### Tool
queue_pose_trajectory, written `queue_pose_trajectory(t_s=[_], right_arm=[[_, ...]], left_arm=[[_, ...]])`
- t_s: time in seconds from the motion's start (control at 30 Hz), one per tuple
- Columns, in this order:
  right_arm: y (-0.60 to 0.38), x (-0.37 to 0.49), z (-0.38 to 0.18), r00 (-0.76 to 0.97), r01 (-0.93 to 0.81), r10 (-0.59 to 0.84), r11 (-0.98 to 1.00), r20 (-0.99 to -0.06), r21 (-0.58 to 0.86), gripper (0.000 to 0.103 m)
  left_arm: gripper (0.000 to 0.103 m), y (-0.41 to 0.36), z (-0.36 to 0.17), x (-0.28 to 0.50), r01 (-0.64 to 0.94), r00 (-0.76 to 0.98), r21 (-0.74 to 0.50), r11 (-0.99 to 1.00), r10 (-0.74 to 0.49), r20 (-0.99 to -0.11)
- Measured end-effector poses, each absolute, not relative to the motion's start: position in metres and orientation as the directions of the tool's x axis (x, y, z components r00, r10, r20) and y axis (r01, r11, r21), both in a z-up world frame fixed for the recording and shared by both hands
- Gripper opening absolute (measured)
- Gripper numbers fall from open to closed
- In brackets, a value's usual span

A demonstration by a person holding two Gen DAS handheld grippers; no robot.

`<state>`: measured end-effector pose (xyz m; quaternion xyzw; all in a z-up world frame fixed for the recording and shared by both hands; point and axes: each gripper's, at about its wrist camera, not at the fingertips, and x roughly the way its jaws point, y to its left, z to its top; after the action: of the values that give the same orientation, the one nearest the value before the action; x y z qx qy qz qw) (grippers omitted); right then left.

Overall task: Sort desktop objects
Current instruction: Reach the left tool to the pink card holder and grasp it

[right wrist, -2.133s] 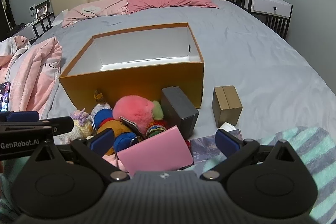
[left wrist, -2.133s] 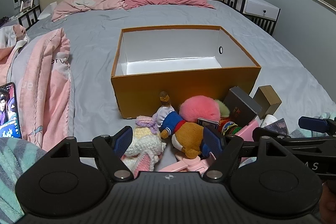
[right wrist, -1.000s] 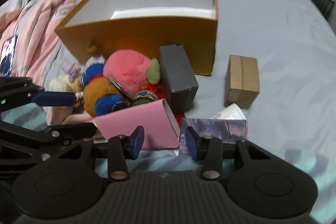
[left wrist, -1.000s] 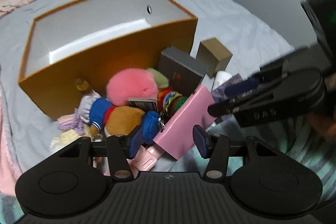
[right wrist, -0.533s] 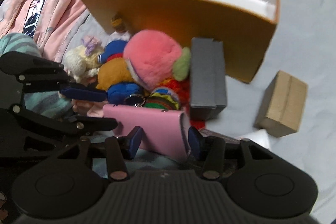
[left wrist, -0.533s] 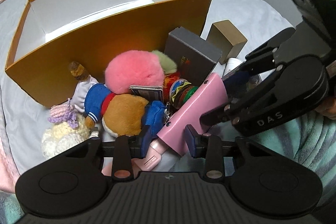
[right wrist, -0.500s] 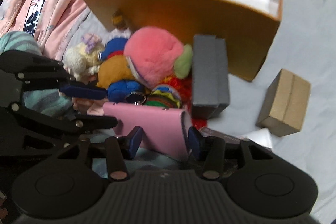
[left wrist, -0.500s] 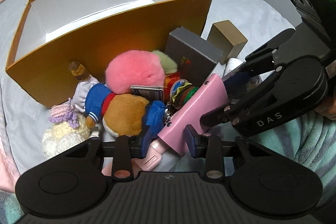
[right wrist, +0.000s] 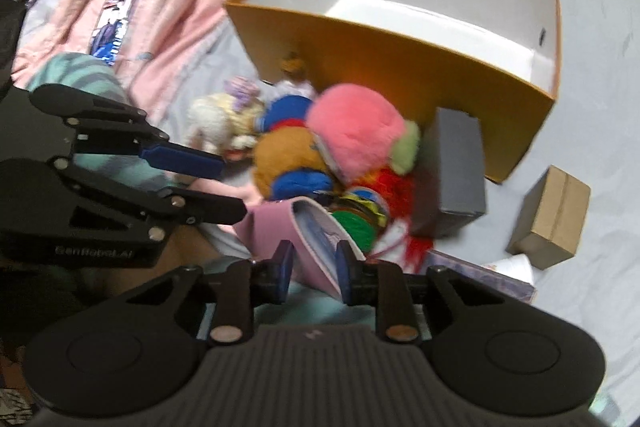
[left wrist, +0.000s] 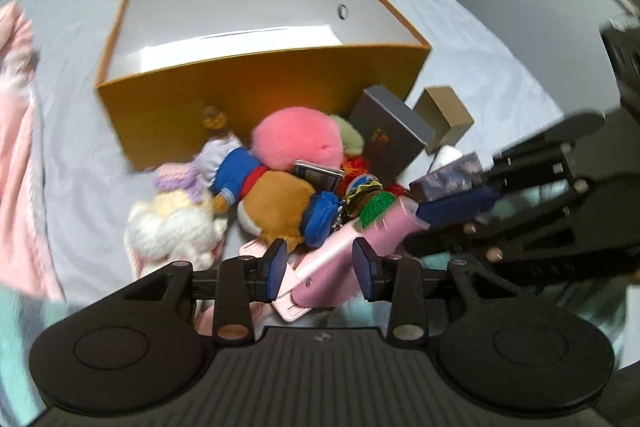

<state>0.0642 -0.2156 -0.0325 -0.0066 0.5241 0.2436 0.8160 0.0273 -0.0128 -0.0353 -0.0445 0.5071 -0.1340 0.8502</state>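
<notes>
Left wrist view: the left gripper [left wrist: 320, 263] straddles the near end of the pink case [left wrist: 340, 255], its blue pads standing beside the case's edges, though whether they truly press I cannot tell; half a second ago the case lay lower against the toy pile, and it now sits tilted up, its far end toward one o'clock. Right wrist view: the right gripper [right wrist: 314, 267] is closing on the case's other end (the jaws stood plainly wider a moment back), and the pink flap [right wrist: 288, 227] lies between its pads [right wrist: 285, 265]. The orange box [left wrist: 248, 83] waits open at twelve o'clock, beyond the pink plush ball [left wrist: 298, 143] and the grey box [left wrist: 388, 143]; nothing shows inside it. Judging from this, a two-handed lift of the case toward that box is just beginning; sorting is barely started.
</notes>
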Motion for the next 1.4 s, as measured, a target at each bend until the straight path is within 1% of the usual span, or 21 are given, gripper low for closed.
queue_pose_trajectory(t_s=[0.07, 0.1, 0.2, 0.23, 0.27, 0.3, 0.37, 0.47, 0.7, 0.83, 0.93, 1.03, 1.17, 1.2, 1.27, 1.37, 1.4], right_arm=[[-0.212, 0.059, -0.027, 0.325, -0.406, 0.429, 0.868, -0.843, 0.285, 0.023], [-0.21, 0.056, -0.026, 0.324, -0.401, 0.431, 0.869, -0.842, 0.29, 0.028], [-0.201, 0.049, -0.03, 0.319, -0.402, 0.421, 0.872, -0.849, 0.281, 0.034], [-0.201, 0.046, -0.03, 0.314, -0.403, 0.43, 0.868, -0.847, 0.291, 0.036], [-0.2, 0.043, -0.029, 0.306, -0.406, 0.441, 0.862, -0.844, 0.303, 0.04], [-0.198, 0.04, -0.029, 0.303, -0.409, 0.444, 0.86, -0.844, 0.305, 0.041], [-0.195, 0.033, -0.031, 0.316, -0.42, 0.408, 0.87, -0.857, 0.259, 0.041], [-0.194, 0.025, -0.04, 0.328, -0.423, 0.337, 0.888, -0.883, 0.182, 0.041], [-0.197, 0.014, -0.046, 0.366, -0.43, 0.31, 0.892, -0.877, 0.135, 0.042], [-0.198, 0.007, -0.045, 0.382, -0.461, 0.294, 0.882, -0.876, 0.095, 0.041], [-0.201, 0.008, -0.041, 0.375, -0.464, 0.304, 0.879, -0.876, 0.107, 0.041], [-0.201, 0.009, -0.039, 0.368, -0.472, 0.293, 0.877, -0.883, 0.095, 0.04], [-0.204, 0.013, -0.035, 0.357, -0.457, 0.277, 0.885, -0.892, 0.091, 0.032], [-0.207, 0.014, -0.032, 0.359, -0.453, 0.271, 0.887, -0.893, 0.087, 0.032], [-0.216, 0.017, -0.026, 0.369, -0.441, 0.241, 0.896, -0.898, 0.06, 0.032], [-0.232, 0.027, -0.022, 0.374, -0.409, 0.16, 0.913, -0.913, -0.007, 0.032], [-0.239, 0.031, -0.022, 0.37, -0.396, 0.136, 0.918, -0.919, -0.024, 0.035]], left_arm=[[0.042, -0.004, -0.031, 0.021, 0.154, 0.452, -0.249, 0.956, -0.292, -0.843], [0.042, 0.0, -0.03, 0.019, 0.138, 0.449, -0.272, 0.952, -0.305, -0.84], [0.042, 0.007, -0.03, 0.012, 0.108, 0.439, -0.329, 0.938, -0.342, -0.831], [0.042, 0.008, -0.03, 0.009, 0.102, 0.44, -0.339, 0.935, -0.348, -0.828], [0.043, 0.008, -0.03, 0.007, 0.097, 0.441, -0.346, 0.933, -0.352, -0.825], [0.043, 0.007, -0.031, 0.005, 0.095, 0.441, -0.354, 0.93, -0.358, -0.823], [0.046, 0.003, -0.033, 0.003, 0.094, 0.434, -0.365, 0.926, -0.368, -0.822], [0.047, -0.004, -0.034, -0.002, 0.116, 0.422, -0.377, 0.919, -0.389, -0.819], [0.048, -0.017, -0.041, -0.006, 0.128, 0.387, -0.418, 0.899, -0.433, -0.814], [0.049, -0.021, -0.038, -0.007, 0.139, 0.387, -0.409, 0.902, -0.43, -0.816], [0.049, -0.022, -0.036, -0.005, 0.159, 0.4, -0.382, 0.91, -0.413, -0.818], [0.052, -0.032, -0.036, -0.001, 0.25, 0.394, -0.309, 0.918, -0.388, -0.833], [0.052, -0.048, -0.036, 0.002, 0.368, 0.382, -0.22, 0.903, -0.363, -0.85], [0.052, -0.052, -0.034, 0.002, 0.404, 0.378, -0.202, 0.892, -0.363, -0.851], [0.052, -0.06, -0.034, 0.004, 0.465, 0.362, -0.165, 0.87, -0.357, -0.861], [0.052, -0.074, -0.037, 0.005, 0.552, 0.347, -0.084, 0.83, -0.32, -0.881], [0.052, -0.079, -0.039, 0.006, 0.578, 0.344, -0.053, 0.814, -0.303, -0.889]])
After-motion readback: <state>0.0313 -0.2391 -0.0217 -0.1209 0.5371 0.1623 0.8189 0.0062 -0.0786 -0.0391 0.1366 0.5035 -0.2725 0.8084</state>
